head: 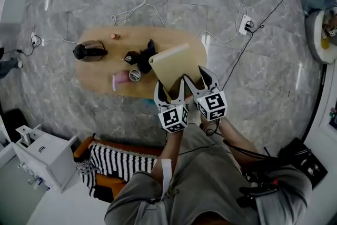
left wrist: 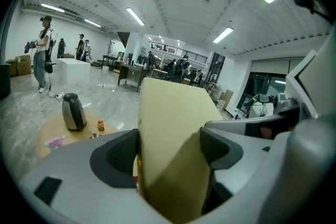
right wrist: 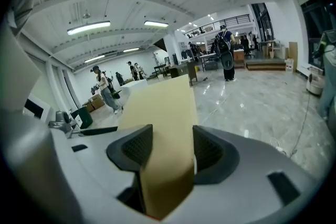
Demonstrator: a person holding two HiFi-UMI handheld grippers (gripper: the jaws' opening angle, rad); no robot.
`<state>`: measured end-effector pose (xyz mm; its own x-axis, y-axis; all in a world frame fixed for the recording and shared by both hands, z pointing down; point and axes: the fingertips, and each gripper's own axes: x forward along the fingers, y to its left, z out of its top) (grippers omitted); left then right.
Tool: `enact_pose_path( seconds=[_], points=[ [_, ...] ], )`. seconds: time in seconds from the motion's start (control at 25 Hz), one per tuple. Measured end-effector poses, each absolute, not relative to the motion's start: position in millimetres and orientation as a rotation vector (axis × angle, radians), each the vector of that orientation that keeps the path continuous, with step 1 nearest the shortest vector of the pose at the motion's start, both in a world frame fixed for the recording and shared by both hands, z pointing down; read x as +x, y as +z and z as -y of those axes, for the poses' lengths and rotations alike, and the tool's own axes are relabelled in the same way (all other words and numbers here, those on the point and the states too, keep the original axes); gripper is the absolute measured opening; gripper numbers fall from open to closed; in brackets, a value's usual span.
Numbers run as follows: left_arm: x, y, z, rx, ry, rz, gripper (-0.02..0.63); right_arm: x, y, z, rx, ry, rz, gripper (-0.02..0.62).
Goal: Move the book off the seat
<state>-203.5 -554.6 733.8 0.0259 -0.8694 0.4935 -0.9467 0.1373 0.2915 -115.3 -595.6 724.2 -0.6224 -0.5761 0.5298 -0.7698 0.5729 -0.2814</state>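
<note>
Over the desk's (head: 100,79) three-o'clock end, the left hand-held gripper (head: 169,91) and right hand-held gripper (head: 200,80) pinch the book (head: 171,63); uneven pulling could twist it loose.

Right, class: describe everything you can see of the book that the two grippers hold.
The book is closed, with a plain pale tan cover and no print showing. The left gripper and the right gripper clamp its near edge, side by side. In the head view it overlaps the right end of the wooden table; whether it touches the table cannot be told.
</note>
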Motion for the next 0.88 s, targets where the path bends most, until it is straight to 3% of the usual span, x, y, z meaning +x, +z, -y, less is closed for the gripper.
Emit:
enact_pose_path(
  seconds=[0.52, 0.88],
  points=[
    [-186, 956, 458, 1.435, 0.339, 1.622, 0.382, -103, 946, 503, 0.900, 0.819, 2.114, 0.219],
    [-187, 1018, 442, 1.356, 0.460, 1.545, 0.379, -101, 1013, 485, 0.892, 0.900, 2.018, 0.219]
  ],
)
